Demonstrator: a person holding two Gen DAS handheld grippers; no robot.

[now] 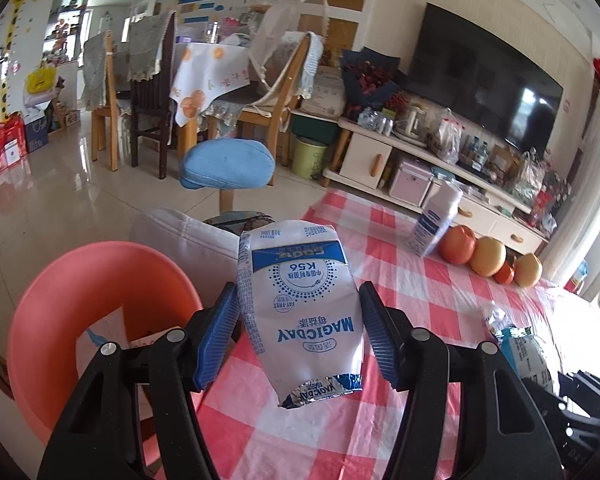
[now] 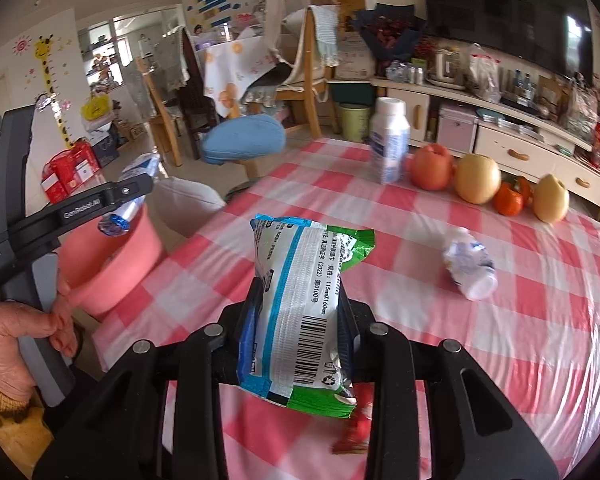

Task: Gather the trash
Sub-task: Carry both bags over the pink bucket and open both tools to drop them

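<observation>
- Left wrist view: your left gripper (image 1: 298,330) clamps a white-and-blue milk pouch (image 1: 300,304), crinkled foil, at frame centre, just right of the pink plastic basin (image 1: 60,304).
- Right wrist view: your right gripper (image 2: 298,320) pinches a glossy green-and-white wipes packet (image 2: 300,304) at lower centre.
- Beyond it, on the pink checked tablecloth (image 2: 520,320), a crushed small bottle (image 2: 470,264) lies centre right, with a white bottle (image 2: 390,140) and a row of fruit (image 2: 478,178) in the upper right.

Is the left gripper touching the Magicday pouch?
Touching. The left wrist view shows the left gripper with both blue pads pressed against the sides of the Magicday pouch, held above the checked tablecloth.
</observation>
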